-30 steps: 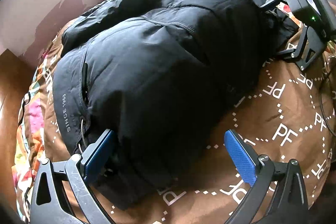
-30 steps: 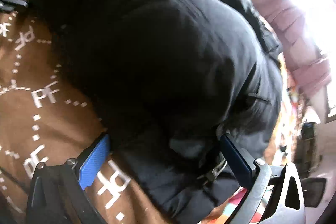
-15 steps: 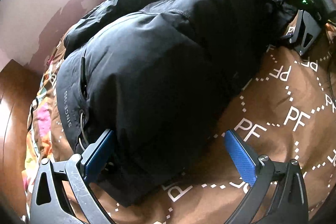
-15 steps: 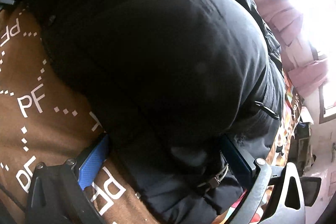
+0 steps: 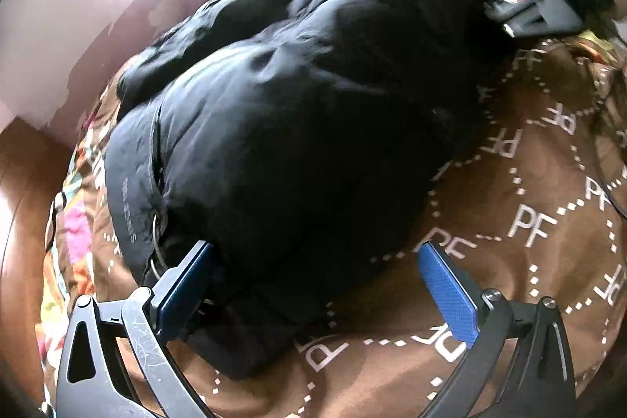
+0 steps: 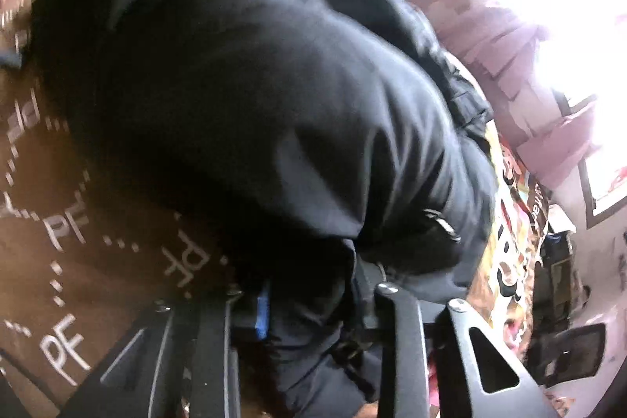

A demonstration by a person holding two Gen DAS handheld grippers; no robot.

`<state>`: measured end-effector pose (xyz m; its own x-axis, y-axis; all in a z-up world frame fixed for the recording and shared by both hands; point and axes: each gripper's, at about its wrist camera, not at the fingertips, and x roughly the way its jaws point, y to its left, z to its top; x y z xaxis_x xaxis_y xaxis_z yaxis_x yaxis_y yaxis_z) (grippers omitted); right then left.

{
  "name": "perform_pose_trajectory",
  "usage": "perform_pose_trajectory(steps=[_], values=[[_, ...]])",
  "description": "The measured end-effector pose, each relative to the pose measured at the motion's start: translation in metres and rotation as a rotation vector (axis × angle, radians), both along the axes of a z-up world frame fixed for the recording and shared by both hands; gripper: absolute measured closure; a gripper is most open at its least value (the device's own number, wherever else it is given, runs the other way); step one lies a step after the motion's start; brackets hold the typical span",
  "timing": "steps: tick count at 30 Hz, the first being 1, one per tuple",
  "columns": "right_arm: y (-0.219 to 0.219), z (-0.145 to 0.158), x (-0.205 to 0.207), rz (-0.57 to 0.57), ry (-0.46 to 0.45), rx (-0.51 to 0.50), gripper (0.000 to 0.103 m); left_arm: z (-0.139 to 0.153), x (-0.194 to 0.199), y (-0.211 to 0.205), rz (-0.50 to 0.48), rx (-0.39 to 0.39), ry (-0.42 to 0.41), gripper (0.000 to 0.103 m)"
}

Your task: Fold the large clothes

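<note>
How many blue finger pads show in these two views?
3. Two on the open left gripper, at the black jacket's near edge; one sliver on the closing right gripper, fabric between. Its other pad is hidden.

Your left gripper [image 5: 313, 285] hangs wide open over the hem of the black puffer jacket [image 5: 298, 128], which lies bunched on the brown "PF" blanket [image 5: 529, 230].
</note>
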<state>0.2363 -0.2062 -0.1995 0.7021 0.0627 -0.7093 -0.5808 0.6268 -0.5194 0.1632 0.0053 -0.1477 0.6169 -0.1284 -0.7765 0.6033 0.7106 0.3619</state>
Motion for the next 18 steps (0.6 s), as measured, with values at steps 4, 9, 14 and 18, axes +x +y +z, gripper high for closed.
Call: perform_pose_trajectory(steps=[4,9,14,18], values=[[-0.008,0.037,0.008,0.005,0.016,0.141,0.084,-0.001,-0.017,-0.014,-0.104,0.035,-0.046,0.001],[-0.009,0.086,0.024,-0.005,0.087,0.306,0.086,-0.016,-0.031,-0.030,-0.182,0.164,-0.143,0.001],[-0.010,0.122,0.041,-0.016,0.154,0.439,0.086,-0.035,-0.022,-0.034,-0.138,0.323,-0.238,0.001],[-0.013,0.139,0.056,-0.021,0.178,0.498,0.087,-0.034,-0.008,-0.032,-0.074,0.324,-0.228,0.001]])
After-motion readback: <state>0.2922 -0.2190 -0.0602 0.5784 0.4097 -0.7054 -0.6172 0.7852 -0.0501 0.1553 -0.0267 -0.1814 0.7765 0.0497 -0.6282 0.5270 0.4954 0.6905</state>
